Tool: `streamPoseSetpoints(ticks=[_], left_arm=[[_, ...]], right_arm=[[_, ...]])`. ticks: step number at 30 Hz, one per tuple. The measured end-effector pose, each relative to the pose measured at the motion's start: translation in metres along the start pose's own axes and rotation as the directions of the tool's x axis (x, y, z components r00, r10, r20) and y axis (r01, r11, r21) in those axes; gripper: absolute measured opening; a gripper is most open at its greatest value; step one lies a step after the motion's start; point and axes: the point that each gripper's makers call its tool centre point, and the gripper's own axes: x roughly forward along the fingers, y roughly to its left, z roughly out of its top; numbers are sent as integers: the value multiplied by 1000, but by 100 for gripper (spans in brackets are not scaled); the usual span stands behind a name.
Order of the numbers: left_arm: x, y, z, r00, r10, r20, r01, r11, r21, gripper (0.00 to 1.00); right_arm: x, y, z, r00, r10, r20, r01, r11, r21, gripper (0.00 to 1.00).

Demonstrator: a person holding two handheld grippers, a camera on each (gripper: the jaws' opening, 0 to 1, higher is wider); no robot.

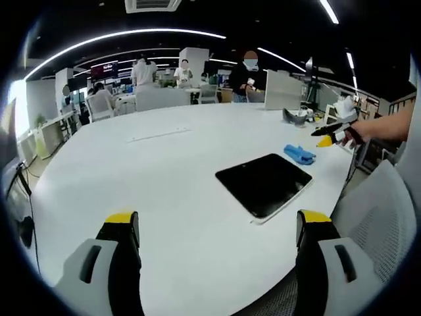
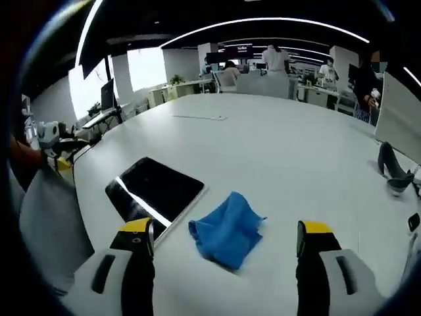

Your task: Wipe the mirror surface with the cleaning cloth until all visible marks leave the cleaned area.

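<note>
Open-plan office: large white table [image 1: 164, 178] up front, rows of desks [image 2: 197, 85] with monitors [image 2: 107, 92] behind, white chairs [image 1: 100, 105], people [image 1: 141, 72] standing among workstations, long curved ceiling light strips [image 2: 263, 23], bright window [image 2: 148, 69]

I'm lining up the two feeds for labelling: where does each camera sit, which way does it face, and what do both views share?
Left gripper view: rides the left tongs, open above the white table, facing the dark mirror; the right tongs show at right.
Right gripper view: rides the right tongs, open, looking down at the blue cloth beside the mirror.
Shared: table, mirror, cloth, office behind.
</note>
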Motion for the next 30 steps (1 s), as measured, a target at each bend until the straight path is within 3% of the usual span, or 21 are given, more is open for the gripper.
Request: streamPoseSetpoints(ticks=[4, 10, 14, 17, 20, 21, 23, 25, 30], left_arm=[[-2, 0, 6, 1000, -7, 26, 7, 1000, -21, 99], [-6, -11, 12, 997, -59, 43, 61, 998, -36, 99], [-5, -7, 8, 999, -45, 16, 45, 998, -32, 99], [-10, -1, 13, 999, -23, 26, 24, 999, -31, 99], [-15, 9, 13, 1000, 4, 20, -2, 997, -73, 99], [-16, 10, 12, 1000, 3, 19, -1, 997, -77, 99], [-19, 14, 1, 1000, 19, -10, -20, 996, -87, 99], [-20, 14, -8, 999, 24, -24, -27, 994, -106, 99], [-19, 18, -7, 998, 64, -2, -64, 998, -22, 99]], right_arm=[[-11, -3, -23, 999, -3, -41, 4, 1000, 23, 94], [-27, -1, -26, 1000, 1, -16, 0, 998, 57, 97], [-38, 6, -19, 1000, 23, 13, -23, 998, 63, 98], [-38, 2, -22, 1000, 23, 0, -23, 1000, -9, 98], [-38, 1, -37, 997, 38, -63, -28, 989, 143, 98], [-38, 2, -36, 998, 38, -47, -31, 988, 150, 98], [-40, 3, -31, 999, 35, -5, -35, 994, 106, 95], [-41, 5, -32, 999, 36, -14, -34, 996, 77, 94], [-41, 4, -40, 999, 19, -46, -15, 996, 83, 96]])
